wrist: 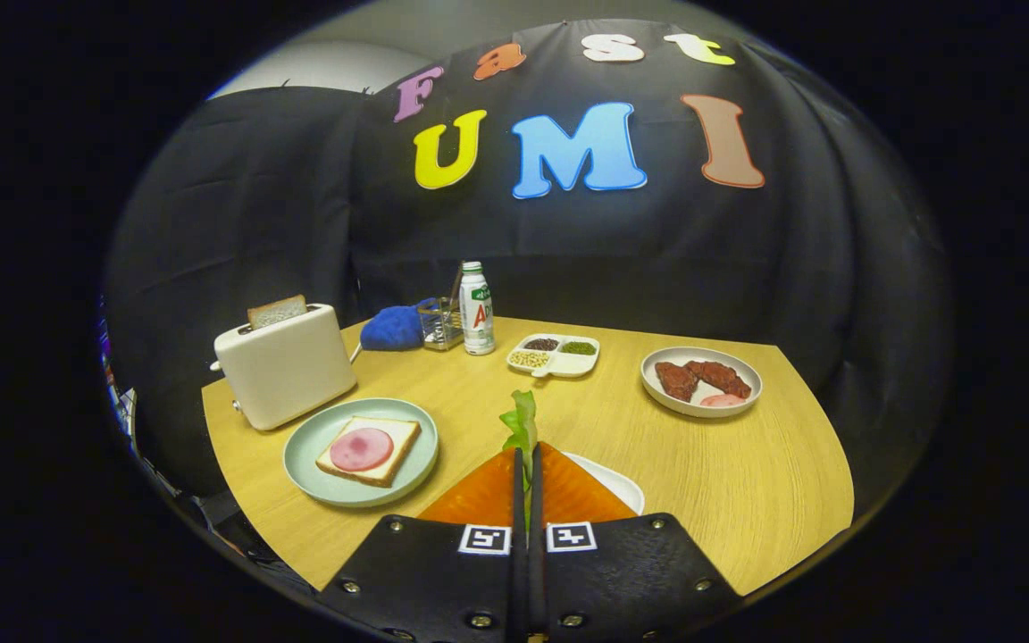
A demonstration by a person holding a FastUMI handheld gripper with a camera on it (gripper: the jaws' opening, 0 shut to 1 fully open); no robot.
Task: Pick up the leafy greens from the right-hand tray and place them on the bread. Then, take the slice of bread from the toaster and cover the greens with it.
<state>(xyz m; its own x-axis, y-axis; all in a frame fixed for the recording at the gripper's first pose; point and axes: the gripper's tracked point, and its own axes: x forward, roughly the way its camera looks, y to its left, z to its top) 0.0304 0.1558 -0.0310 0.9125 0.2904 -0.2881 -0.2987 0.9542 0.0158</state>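
Green and thin, the lettuce [521, 426] sticks up between the gripper [528, 464] fingers, which are pinched closed on it. It looks light, limp and easily torn. The bread [370, 450] on its plate [318, 487] lies at ten o'clock from the fingers, the toaster [287, 366] beyond.

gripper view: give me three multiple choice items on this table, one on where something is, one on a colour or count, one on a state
1. Where is the slice of bread with ham?
A. on the plate beside the toaster
B. in the divided dish
C. on the plate with the meat

2. How many slices stick out of the toaster?
A. none
B. one
C. three

3. What is the gripper doing?
A. open above the bottle
B. shut on nothing
C. shut on the leafy greens

Answers:
1. A, the bread lies on the pale plate right by the toaster.
2. B, a single bread slice rises from the slot.
3. C, both fingers press together on the greens, whose leaf stands out just past the tips.
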